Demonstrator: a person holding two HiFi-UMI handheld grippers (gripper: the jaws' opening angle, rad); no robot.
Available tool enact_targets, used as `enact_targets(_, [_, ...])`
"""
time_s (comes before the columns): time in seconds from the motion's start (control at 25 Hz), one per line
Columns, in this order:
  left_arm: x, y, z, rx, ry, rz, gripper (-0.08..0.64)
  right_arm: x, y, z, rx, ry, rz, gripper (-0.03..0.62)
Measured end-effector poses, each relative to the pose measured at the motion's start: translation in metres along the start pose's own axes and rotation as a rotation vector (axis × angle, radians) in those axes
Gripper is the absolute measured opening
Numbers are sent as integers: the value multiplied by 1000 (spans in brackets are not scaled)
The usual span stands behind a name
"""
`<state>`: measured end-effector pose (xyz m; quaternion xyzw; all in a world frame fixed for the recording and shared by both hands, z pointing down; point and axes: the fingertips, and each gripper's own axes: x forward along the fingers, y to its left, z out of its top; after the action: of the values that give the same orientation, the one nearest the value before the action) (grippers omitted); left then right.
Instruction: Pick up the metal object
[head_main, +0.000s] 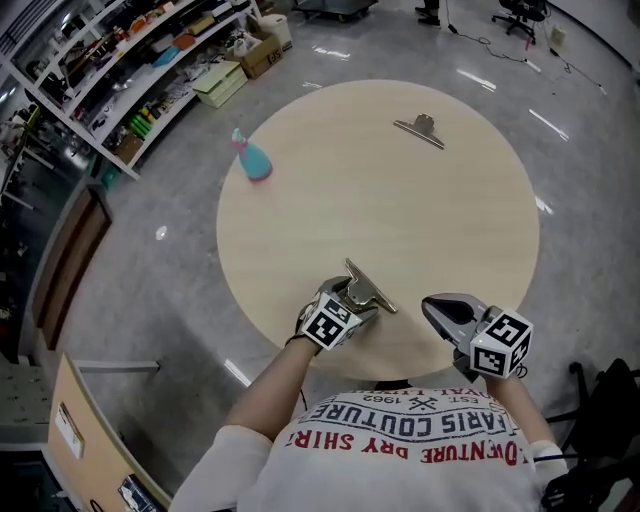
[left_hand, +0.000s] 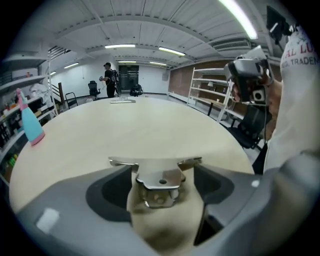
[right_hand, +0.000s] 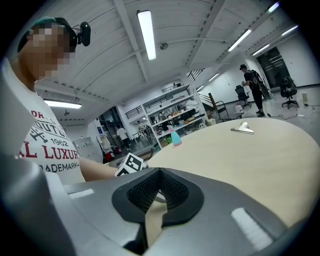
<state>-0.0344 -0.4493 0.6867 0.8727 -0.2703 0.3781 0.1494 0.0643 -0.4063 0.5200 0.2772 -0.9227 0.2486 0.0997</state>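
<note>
The left gripper (head_main: 358, 300) has its jaws wide apart, and a shiny metal clip (head_main: 371, 288) lies on the round table (head_main: 340, 200) between them, near the edge closest to the person. The right gripper (head_main: 434, 306) is just beside it, with its jaws together and nothing in them. Another metal clip (head_main: 421, 129) lies far across the table.
</note>
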Motion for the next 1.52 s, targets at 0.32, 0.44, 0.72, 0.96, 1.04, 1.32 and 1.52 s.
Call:
enact_targets(0.32, [9, 0, 3, 33, 33, 51, 287, -9, -5, -10, 22, 27, -12, 2])
enact_targets(0.44, [5, 3, -1, 27, 32, 59, 285, -7, 0, -14, 26, 30, -16, 2])
enact_targets(0.72, [-30, -6, 14, -61, -75, 105, 285, -16, 9, -13, 4, 6, -23, 2])
enact_targets(0.96, [-124, -35, 59, -111, -254, 112, 284, -22, 31, 2, -54, -24, -39, 2])
enact_targets(1.04, [-153, -50, 73, -113, -309, 105, 285, -26, 42, 4, -82, -39, -38, 2])
enact_targets(1.32, [-213, -87, 98, -81, -412, 111, 285, -51, 78, 18, -128, -99, -41, 2])
enact_targets(1.52, [-231, -103, 99, -64, -437, 117, 285, -63, 100, 22, -173, -111, -61, 2])
